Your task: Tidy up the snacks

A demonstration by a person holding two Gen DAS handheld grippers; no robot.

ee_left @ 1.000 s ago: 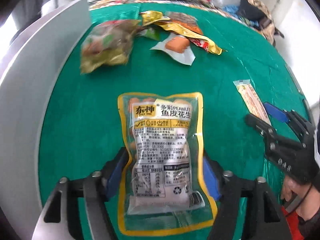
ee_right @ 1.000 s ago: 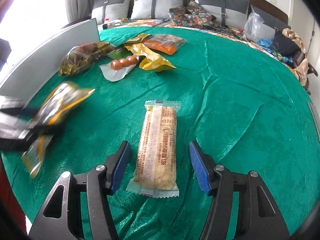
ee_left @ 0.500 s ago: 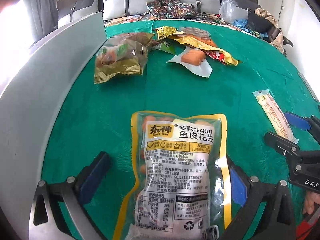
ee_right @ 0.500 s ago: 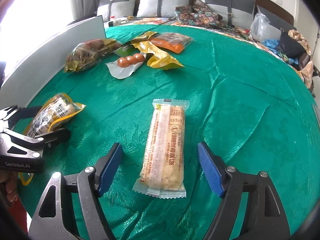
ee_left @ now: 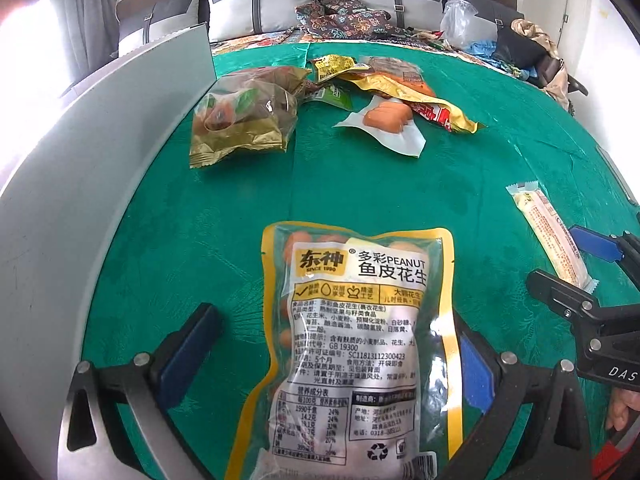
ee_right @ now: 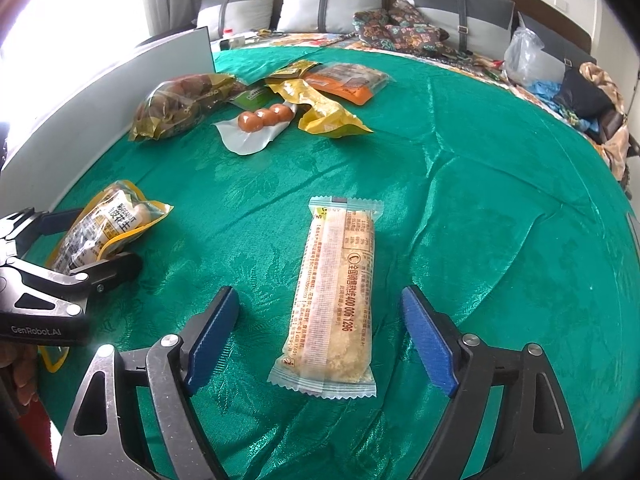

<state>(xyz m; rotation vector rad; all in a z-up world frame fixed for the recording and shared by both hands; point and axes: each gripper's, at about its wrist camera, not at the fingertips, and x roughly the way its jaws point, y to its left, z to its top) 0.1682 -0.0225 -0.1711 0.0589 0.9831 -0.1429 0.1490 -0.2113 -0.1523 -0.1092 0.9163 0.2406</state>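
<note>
Left wrist view. Your left gripper (ee_left: 336,364) stands released, its jaws having just spread wide. The peanut bag (ee_left: 356,344) lies flat on the green cloth (ee_left: 200,232) between the blue pads (ee_left: 188,352), touching neither as far as you can see. Its long axis runs straight along the line your fingers point, with the top seam away from you. It sits nearer the right-hand pad than the left. Your right gripper (ee_left: 568,264) shows at the right edge, beside the long bar.

Right wrist view. Your right gripper (ee_right: 320,332) is released too, jaws having just been opening. The wrapped bar (ee_right: 336,300) lies on the cloth between the pads, clear of both. Its long axis also points away from you, tilted slightly to the right at the far end. The loose snack pile (ee_right: 280,108) sits well apart, up by the grey board (ee_right: 100,100). Either hand reaches only its own packet; judged from this, each packet now lies set down lengthwise, parallel to the other.
</note>
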